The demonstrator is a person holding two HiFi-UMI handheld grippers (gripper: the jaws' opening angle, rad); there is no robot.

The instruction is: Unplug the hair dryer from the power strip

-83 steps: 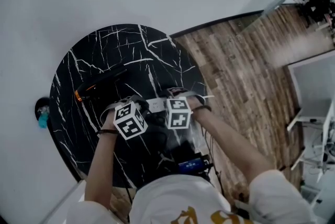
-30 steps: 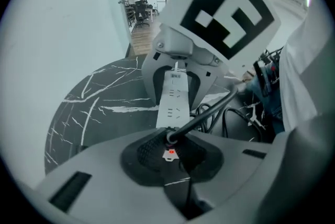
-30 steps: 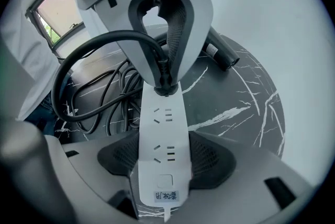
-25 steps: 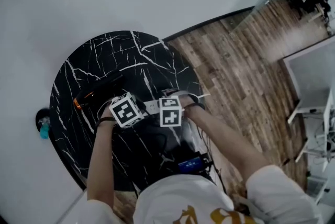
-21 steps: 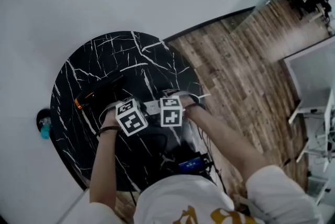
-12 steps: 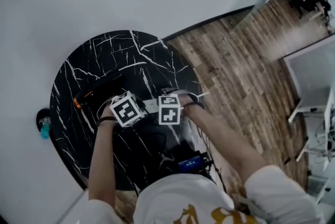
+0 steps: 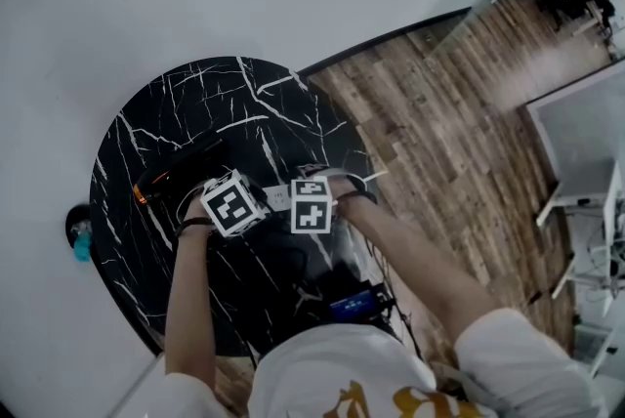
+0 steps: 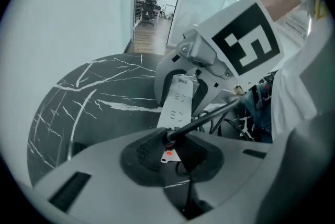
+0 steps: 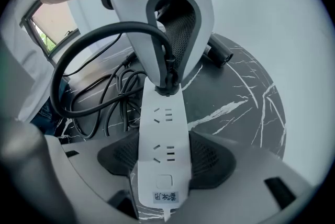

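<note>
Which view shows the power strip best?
Right gripper view: the white power strip runs lengthwise between the pads of the right gripper, with sockets, button and label visible. Left gripper view shows only part of it beyond the plug. Head view shows a sliver between the marker cubes.

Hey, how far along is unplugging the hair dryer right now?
Done: the right gripper clamps the white power strip, and the left gripper is closed on the black plug. In hand: the pull itself; the plug looks seated in the strip's end socket. Left to do: draw the plug clear of the strip.
</note>
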